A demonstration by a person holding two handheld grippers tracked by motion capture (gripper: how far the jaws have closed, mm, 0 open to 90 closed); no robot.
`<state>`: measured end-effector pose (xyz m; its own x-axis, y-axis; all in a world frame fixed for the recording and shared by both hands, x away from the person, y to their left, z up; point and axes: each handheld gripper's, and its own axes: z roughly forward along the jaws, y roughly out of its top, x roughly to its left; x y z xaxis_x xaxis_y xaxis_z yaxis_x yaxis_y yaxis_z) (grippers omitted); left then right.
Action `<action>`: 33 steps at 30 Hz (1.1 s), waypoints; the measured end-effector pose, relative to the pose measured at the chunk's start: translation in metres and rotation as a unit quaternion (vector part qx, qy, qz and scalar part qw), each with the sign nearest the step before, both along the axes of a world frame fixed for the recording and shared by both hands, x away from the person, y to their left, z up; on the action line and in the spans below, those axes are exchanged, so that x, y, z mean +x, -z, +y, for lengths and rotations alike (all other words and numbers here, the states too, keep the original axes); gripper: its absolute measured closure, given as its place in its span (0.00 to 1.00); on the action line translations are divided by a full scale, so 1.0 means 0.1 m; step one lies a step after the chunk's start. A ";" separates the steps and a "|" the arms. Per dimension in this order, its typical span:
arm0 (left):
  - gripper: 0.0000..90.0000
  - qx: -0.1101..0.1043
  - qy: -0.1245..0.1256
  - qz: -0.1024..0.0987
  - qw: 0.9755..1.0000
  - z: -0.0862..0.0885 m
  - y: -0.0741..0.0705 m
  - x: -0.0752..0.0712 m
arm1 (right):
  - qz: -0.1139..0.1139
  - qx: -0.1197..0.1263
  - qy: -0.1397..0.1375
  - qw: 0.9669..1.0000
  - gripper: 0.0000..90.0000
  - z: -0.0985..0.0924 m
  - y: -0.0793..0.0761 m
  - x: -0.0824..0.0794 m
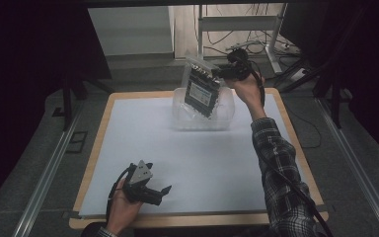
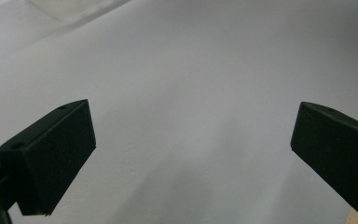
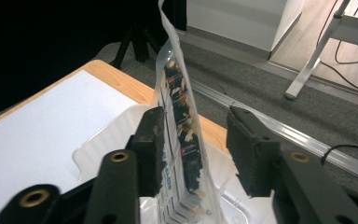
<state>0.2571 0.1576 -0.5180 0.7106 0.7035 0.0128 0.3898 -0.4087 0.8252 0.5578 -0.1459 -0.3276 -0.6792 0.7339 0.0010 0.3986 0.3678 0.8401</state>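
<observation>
Now right gripper (image 3: 193, 151) at far right over clear tub (image 1: 225, 117), jaws apart, snack bag (image 1: 203, 88) between them, pads off it. Bag upright, bottom in tub. Risk: bag tips over tub rim, nothing pinching it. Left gripper (image 1: 159, 192) near left on table (image 1: 202, 163), wide open, empty.

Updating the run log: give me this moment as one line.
right gripper: open, jaws astride snack bag | bag: upright in clear tub | left gripper: open, empty, over white sheet
</observation>
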 end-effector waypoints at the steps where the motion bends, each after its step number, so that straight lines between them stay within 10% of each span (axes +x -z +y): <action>1: 0.00 -0.001 0.000 0.002 1.000 0.00 0.00 0.00 | -0.002 -0.003 -0.003 1.000 0.60 0.00 0.01 -0.01; 33: 0.00 -0.005 0.004 0.011 1.000 -0.02 0.00 -0.01 | -0.017 -0.016 -0.035 0.999 0.19 -0.18 0.18 -0.47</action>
<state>0.2557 0.1553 -0.5178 0.7159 0.6981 -0.0094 0.4042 -0.4035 0.8209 0.5103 -0.1638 -0.3459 -0.7275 0.6846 -0.0451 0.3436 0.4204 0.8398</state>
